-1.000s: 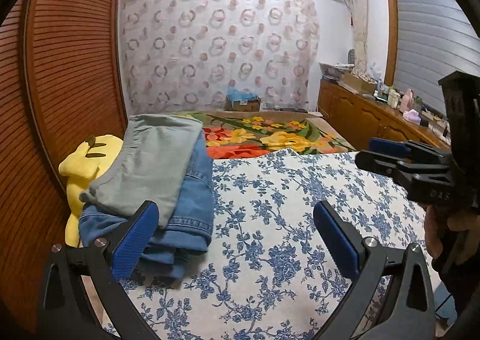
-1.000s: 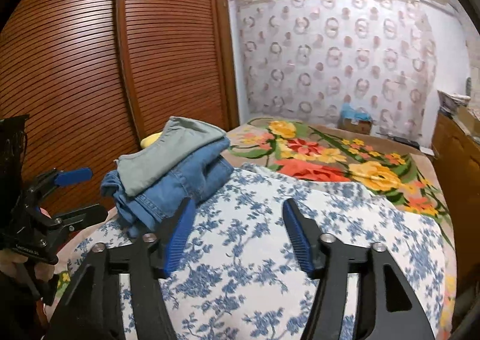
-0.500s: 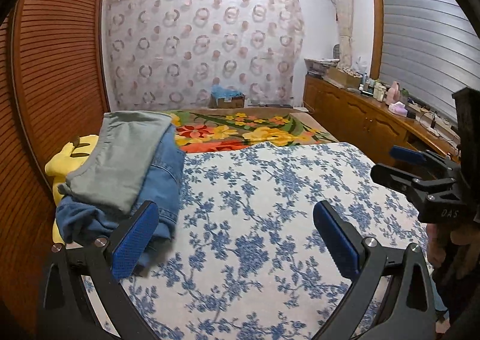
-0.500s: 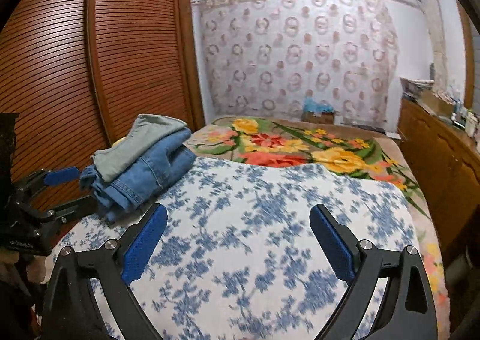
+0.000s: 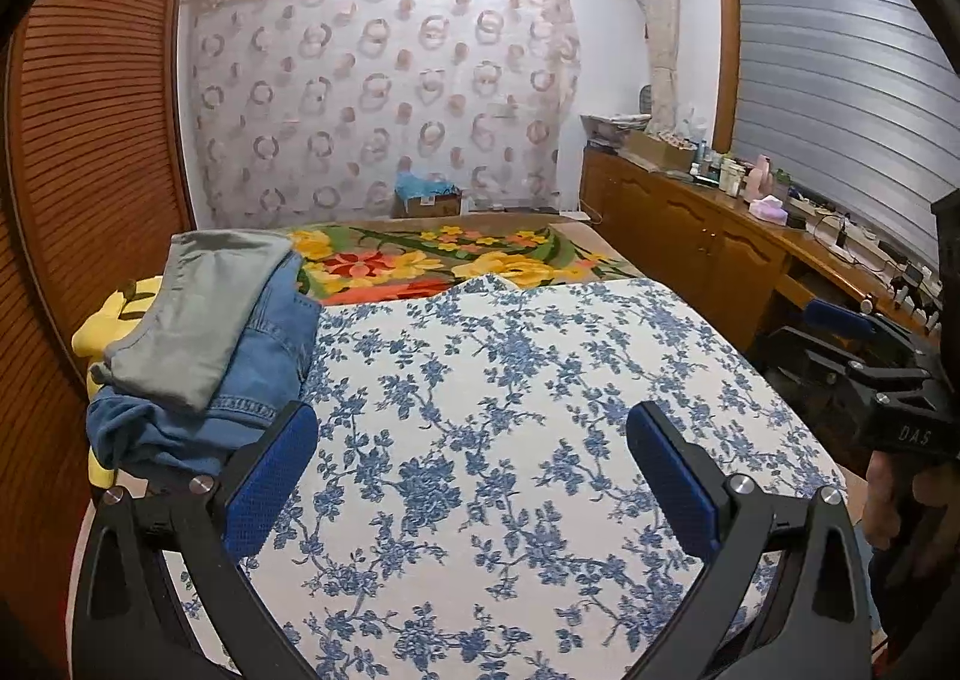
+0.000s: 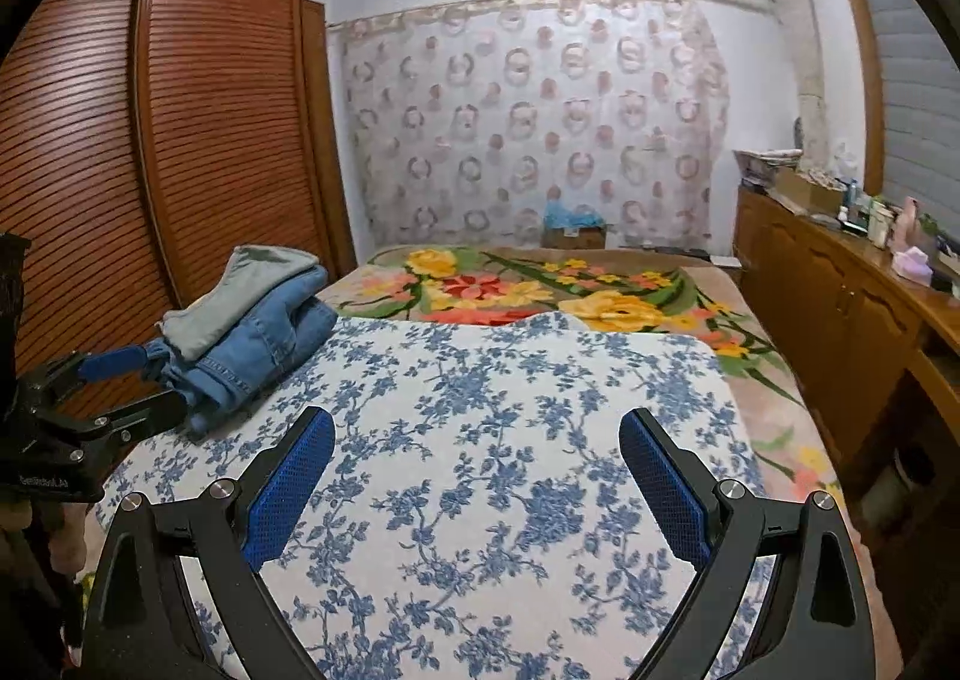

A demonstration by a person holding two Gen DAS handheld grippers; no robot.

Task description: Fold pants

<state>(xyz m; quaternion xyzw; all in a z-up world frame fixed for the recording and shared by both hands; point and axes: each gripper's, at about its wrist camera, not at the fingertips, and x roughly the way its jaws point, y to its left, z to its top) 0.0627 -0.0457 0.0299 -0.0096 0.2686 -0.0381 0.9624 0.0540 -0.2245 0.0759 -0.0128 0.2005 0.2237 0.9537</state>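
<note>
The pants (image 5: 204,344) sat stacked at the bed's (image 5: 510,440) left edge, around 10 o'clock from both wide-open, empty grippers, long axis running away from me, left gripper (image 5: 468,476) nearer than right gripper (image 6: 474,476).

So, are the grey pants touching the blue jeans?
Touching. The left wrist view shows the grey pants lying folded directly on top of the blue jeans.

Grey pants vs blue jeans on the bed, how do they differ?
The grey pants lie on top; the blue jeans sit underneath. The grey pants look flat and neatly folded; the blue jeans bunch at the near end. Both are stacked at the bed's left edge, untouched by either tongs.
</note>
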